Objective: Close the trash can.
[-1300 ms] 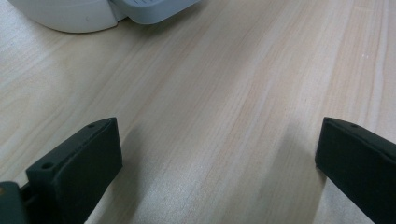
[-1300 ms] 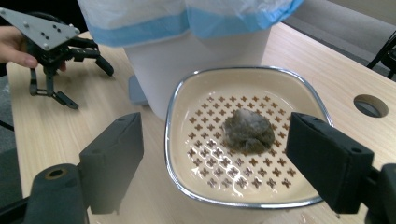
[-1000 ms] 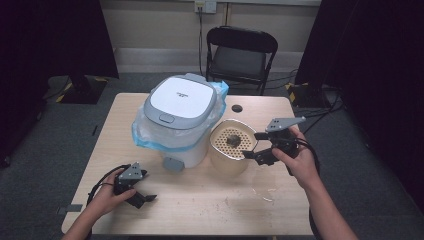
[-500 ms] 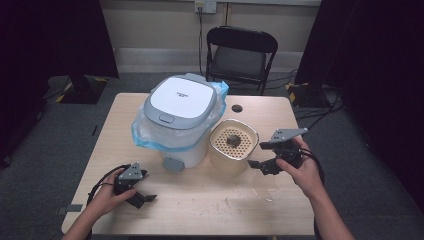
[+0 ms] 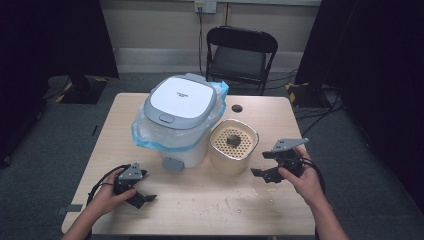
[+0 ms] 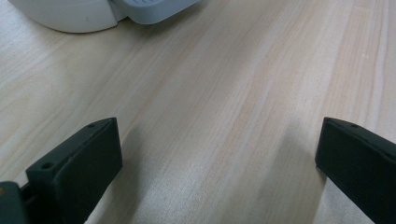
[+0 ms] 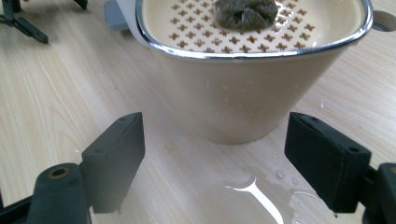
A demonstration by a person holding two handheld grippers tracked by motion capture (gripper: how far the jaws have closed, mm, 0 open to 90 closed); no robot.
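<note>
A cream strainer pot (image 5: 233,147) with a perforated insert stands mid-table and holds a dark wet clump (image 5: 232,140). In the right gripper view the pot (image 7: 243,98) is close ahead, with the clump (image 7: 246,11) on its insert. My right gripper (image 5: 262,164) hangs open just right of the pot, nothing between its jaws. A white and grey cooker (image 5: 178,115) with its lid down sits left of the pot, on blue plastic. At the front left my left gripper (image 5: 145,187) rests open low over the bare wood (image 6: 210,116).
Water drops and a small puddle (image 7: 261,196) lie on the table in front of the pot. A round cable hole (image 5: 236,108) is behind the pot. A black folding chair (image 5: 241,55) stands past the far edge. The cooker's grey latch tab (image 5: 171,164) juts forward.
My right gripper has drawn back from above the pot, moving down and toward the front right. The clump now lies in the pot. The left gripper has stayed put.
</note>
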